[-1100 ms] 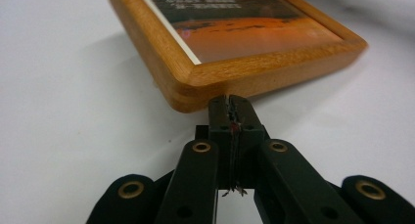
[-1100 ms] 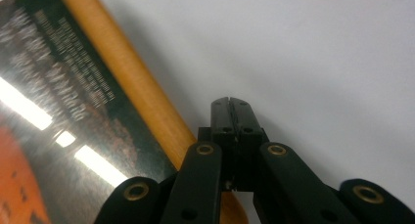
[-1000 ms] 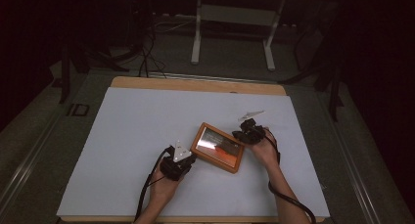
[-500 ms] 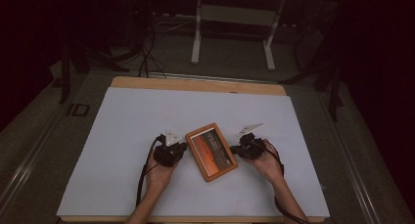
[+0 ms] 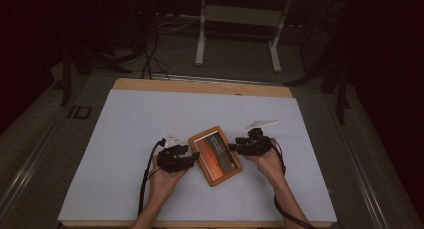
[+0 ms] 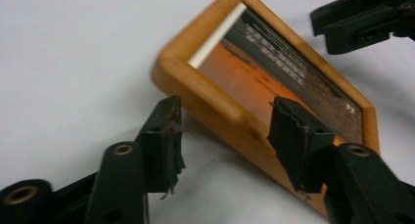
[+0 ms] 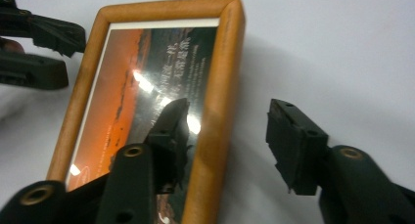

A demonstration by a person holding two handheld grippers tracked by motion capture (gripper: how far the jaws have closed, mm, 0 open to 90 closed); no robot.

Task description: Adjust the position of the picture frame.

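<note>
Wooden picture frame (image 5: pixel 215 155) lying flat on white bench (image 5: pixel 125 139), left gripper (image 5: pixel 192 158) and right gripper (image 5: pixel 234 148) flanking its long edges, both jaws just opened, released, straddling frame rails without pressing.

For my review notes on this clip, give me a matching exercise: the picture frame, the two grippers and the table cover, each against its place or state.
1. picture frame
2. left gripper
3. right gripper
4. white table cover

A. open, one jaw over the glass, one outside the frame's right rail
B. lies flat between both grippers
C. spread under everything
D. open, astride the frame's left rail

Pairs: 1-B, 2-D, 3-A, 4-C
</note>
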